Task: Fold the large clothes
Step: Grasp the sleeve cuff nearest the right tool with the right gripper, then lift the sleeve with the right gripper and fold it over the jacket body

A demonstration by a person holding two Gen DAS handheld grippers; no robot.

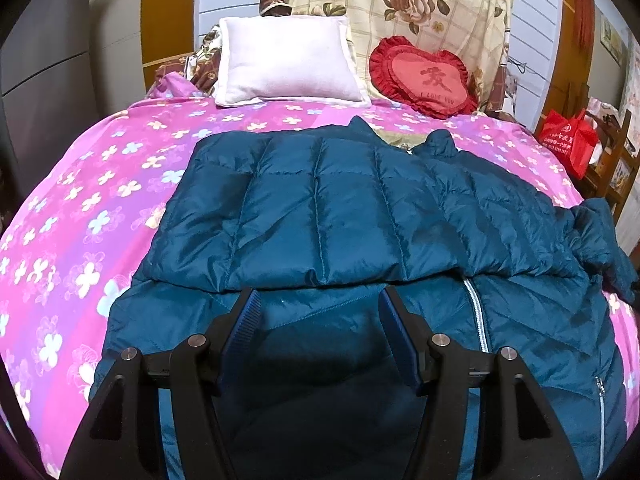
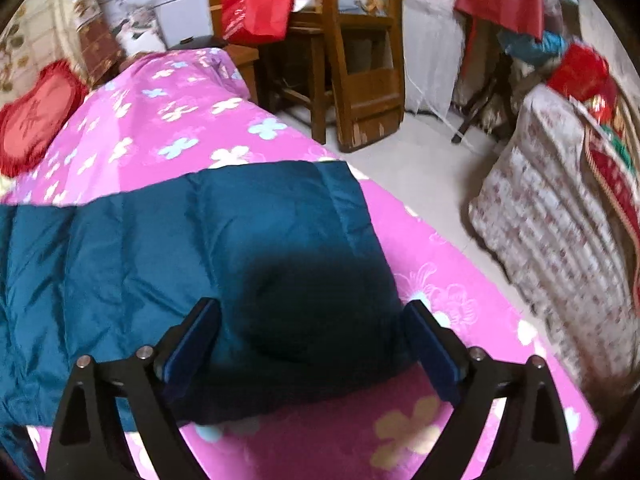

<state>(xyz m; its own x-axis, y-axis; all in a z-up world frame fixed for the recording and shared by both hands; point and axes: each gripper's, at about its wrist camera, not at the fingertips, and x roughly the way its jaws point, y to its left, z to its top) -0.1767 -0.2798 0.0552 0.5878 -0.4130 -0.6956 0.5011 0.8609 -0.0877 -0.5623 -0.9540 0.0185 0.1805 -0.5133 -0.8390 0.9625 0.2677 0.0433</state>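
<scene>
Your left gripper [image 1: 320, 300] is open over the jacket [image 1: 340, 208], its folded edge just ahead of the fingers. Your right gripper [image 2: 312, 312] is wide open, with a jacket end between its fingers.

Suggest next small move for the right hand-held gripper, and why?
Probably lower and close on the sleeve end: the right hand-held gripper is open and straddling it, gripping nothing, and that sleeve lies unfolded toward the bed's edge.

The red heart cushion [image 1: 423, 76] reads "I LOVE YOU" beneath a large Chinese character.
</scene>
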